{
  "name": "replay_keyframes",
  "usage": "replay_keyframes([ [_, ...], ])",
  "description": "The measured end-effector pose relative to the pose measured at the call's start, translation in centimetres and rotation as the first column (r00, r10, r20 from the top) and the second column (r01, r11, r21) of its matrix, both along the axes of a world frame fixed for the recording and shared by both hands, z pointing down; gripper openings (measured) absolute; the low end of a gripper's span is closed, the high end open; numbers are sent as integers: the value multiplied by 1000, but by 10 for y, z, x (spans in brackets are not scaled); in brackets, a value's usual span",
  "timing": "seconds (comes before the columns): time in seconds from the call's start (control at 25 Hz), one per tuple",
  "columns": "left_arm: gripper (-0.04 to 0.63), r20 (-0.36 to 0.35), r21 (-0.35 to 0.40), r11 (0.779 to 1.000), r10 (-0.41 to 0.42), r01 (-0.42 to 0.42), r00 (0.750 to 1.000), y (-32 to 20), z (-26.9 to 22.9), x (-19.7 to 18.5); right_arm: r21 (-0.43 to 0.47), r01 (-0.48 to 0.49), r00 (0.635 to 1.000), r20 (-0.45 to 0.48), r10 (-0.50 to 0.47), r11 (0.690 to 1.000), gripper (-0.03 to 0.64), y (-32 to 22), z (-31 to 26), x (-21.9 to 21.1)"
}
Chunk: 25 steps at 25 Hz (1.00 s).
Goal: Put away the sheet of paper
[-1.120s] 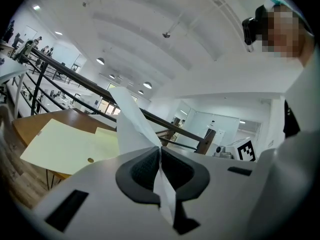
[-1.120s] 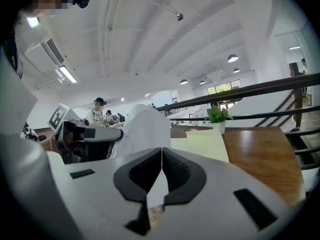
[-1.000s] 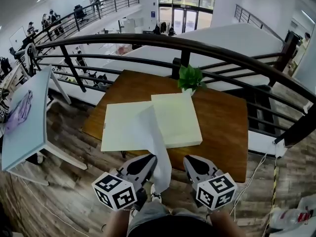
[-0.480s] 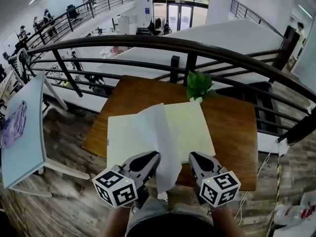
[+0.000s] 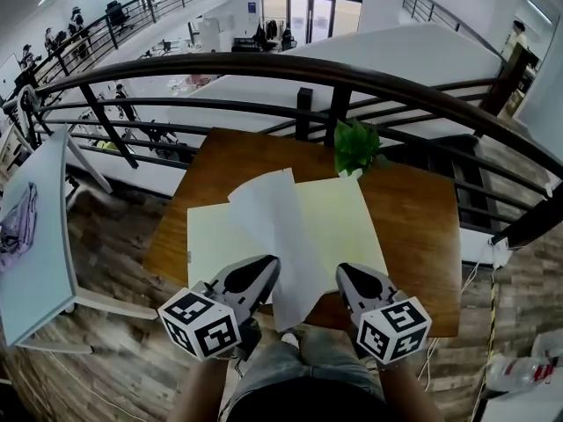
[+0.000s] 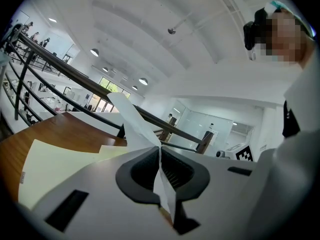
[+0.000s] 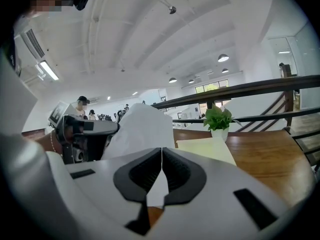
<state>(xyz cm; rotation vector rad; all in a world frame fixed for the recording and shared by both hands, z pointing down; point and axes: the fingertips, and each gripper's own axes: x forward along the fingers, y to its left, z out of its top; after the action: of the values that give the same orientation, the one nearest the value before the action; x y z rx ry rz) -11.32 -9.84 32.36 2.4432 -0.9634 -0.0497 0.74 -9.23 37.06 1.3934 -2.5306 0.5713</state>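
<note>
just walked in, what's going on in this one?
A person holds a gripper in each hand over a wooden table. The left gripper has its jaws shut on a white sheet of paper, held up above the pale yellow boards lying on the table. The right gripper sits beside the sheet, jaws together; I can't tell if it pinches the paper. The sheet isn't put away yet.

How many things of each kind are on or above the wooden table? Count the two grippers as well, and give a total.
White sheet of paper: 1
Pale yellow boards: 2
Green potted plant: 1
Grippers, the left gripper and the right gripper: 2
Total: 6
</note>
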Motion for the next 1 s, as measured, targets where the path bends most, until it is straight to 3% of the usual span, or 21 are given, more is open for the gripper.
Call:
replay_keyframes([
  [0.6,26,4,-6,998,-56,56,998,-37,-2,6,-3,19,1000,-3,-19,1000,28,-39,-5,17],
  [1.0,26,21,-63,992,-111,112,994,-61,18,-2,-38,66,998,3,-66,997,28,-58,10,11],
])
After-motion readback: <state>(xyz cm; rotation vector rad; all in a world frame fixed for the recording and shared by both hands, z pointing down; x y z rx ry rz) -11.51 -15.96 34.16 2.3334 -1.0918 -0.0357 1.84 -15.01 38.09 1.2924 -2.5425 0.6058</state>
